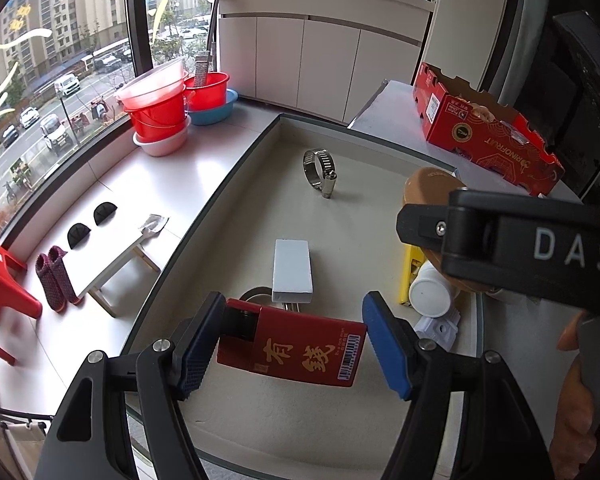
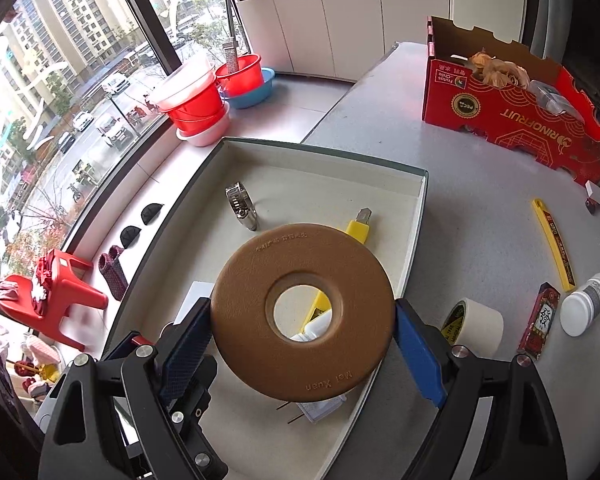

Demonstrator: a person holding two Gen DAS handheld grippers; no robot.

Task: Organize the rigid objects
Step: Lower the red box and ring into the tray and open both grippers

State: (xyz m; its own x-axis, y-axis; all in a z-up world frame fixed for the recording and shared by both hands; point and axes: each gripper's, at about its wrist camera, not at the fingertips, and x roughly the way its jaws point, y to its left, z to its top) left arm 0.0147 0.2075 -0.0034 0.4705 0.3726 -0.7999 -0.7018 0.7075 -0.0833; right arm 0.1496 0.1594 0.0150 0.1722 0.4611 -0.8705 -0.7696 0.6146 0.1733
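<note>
The brown ring is gripped edge to edge by the right gripper, jaws spread wide around it, and held above the shallow tray. A slip is possible — only the smooth rim is pinched, so a tilt could drop it onto the yellow cutter beneath. The red box sits between the pads of the left gripper, which look pressed on its ends; it could twist out — it seems barely above the tray floor. A hose clamp lies farther off. The tray rests on a grey tabletop by a large window.
</note>
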